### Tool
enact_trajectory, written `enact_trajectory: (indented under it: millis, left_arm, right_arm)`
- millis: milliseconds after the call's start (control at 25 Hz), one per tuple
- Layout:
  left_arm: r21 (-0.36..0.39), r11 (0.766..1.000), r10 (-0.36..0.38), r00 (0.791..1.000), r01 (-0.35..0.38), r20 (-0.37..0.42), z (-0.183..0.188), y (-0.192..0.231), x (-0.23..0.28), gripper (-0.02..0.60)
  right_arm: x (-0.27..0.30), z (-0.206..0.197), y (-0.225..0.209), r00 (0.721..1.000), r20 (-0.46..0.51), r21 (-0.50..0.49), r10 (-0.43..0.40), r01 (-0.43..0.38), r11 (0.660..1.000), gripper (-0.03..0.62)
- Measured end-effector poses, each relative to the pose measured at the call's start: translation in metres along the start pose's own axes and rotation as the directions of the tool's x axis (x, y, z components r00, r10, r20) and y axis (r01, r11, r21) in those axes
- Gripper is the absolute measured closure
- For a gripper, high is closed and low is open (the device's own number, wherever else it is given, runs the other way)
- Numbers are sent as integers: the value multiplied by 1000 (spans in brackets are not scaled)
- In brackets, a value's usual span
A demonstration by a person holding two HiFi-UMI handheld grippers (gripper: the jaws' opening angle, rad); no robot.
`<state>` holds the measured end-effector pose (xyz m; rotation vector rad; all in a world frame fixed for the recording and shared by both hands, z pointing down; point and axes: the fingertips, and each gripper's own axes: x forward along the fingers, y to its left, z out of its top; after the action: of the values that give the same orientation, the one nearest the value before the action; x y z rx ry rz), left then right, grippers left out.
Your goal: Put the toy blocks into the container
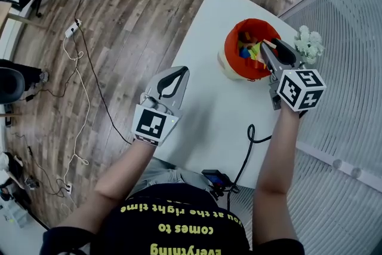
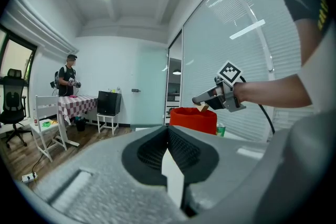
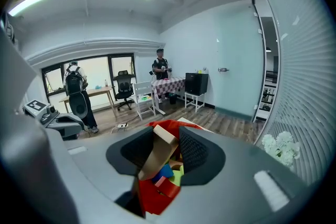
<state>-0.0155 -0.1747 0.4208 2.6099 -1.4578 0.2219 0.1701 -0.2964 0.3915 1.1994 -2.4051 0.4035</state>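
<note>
A red container [image 1: 230, 40] stands at the far right of the white table [image 1: 206, 33], with several coloured toy blocks [image 1: 246, 51] inside. My right gripper [image 1: 267, 46] hovers over its rim, shut on a long tan wooden block [image 1: 269, 42]. In the right gripper view the wooden block [image 3: 157, 155] slants between the jaws of the right gripper [image 3: 167, 136], above the container [image 3: 157, 196] and its blocks. My left gripper [image 1: 184, 70] hangs over the table's left part, shut and holding nothing. The left gripper view shows the left gripper [image 2: 169, 131], the container [image 2: 193, 119] and the right gripper [image 2: 206, 98] above it.
White flowers [image 1: 308, 43] stand just right of the container, against a wall of blinds. A black cable [image 1: 253, 137] curls on the table's near edge. Cables and a power strip [image 1: 71, 30] lie on the wooden floor to the left. People stand far off in the room.
</note>
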Motion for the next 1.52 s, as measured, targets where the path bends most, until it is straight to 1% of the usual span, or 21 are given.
enact_trajectory:
  millis: [200,440,600,760,920,1080,1160,1280,1400,1520]
  left_arm:
    - [0,1000,-12,1000,12,-17,-7,-2,7,580]
    - [-7,1000,-18,999,18,-31,-16,-4,11,580]
    - [-6,1000,-18,999,18,-31,-17,-5,11,580]
    - [-9,1000,-16,999,16,-31,-19,-5,10,580]
    - [-10,1000,-14,999,13,-30,-19,-4,9,580]
    - [-15,1000,-10,1000,10,-20,-18,-3,6,580]
    - [-16,1000,-8,1000,8,-27,-19,-2,5,580]
    - [-17,1000,-7,1000,7,-15,-17,-2,3,580]
    - [-17,1000,-6,1000,6,-25,-19,0,-1,580]
    - [-18,1000,-3,1000,3,-23,-19,1,-3,580]
  right_arm:
    - [26,-4,-10,999,-46,-12,11,-11,1000,434]
    - [53,-12,-7,989,-145,-95,21,-35,995,434]
    - [68,-27,1,963,-267,-159,37,-82,984,434]
    - [74,-36,3,940,-338,-146,55,-110,983,430]
    - [77,-42,3,924,-376,-121,74,-128,984,430]
    - [78,-47,7,909,-409,-125,84,-146,981,437]
    - [78,-47,7,907,-413,-131,81,-148,980,437]
    - [77,-47,8,909,-410,-134,79,-146,980,436]
    - [77,-49,11,907,-414,-141,80,-151,978,395]
    - [77,-51,11,906,-418,-155,66,-142,978,398]
